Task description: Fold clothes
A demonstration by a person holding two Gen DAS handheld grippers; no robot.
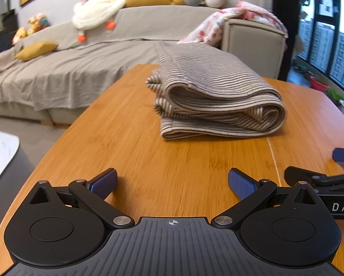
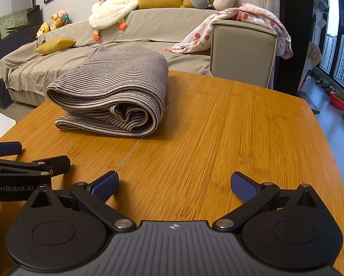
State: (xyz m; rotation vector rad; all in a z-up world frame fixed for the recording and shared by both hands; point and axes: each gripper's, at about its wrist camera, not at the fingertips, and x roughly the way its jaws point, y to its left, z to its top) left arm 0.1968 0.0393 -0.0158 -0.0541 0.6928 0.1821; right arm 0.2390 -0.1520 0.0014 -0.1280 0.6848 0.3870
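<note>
- Striped garment [image 1: 218,96]: grey-brown knit with fine stripes, lying folded into a thick bundle of several layers on the wooden table [image 1: 172,161], toward its far half. From the right wrist view it sits left of the table's centre seam [image 2: 135,147]; rounded fold on its right side, loose hems stacked on the left.
- Fold quality: layers roughly aligned, but the inner ones bulge and the lower hem sticks out past the upper. Judged as folded, not crisp.
- Left gripper [image 1: 172,184]: blue pads spread wide, holding nothing, low over the near table edge, well apart from the garment.
- Right gripper [image 2: 174,184]: pads likewise spread wide, empty, just beside the left one; each shows at the edge of the other's view.
- Progress, as a judgement: this piece looks finished or nearly so. What could remain is a flattening press or squaring the edges. No other garment lies on the table.
- Beyond: covered sofa [image 2: 80,53] with a goose plush [image 2: 112,4]; a floral cloth [image 2: 248,25] draped over the armrest, whether part of the task cannot be told.
</note>
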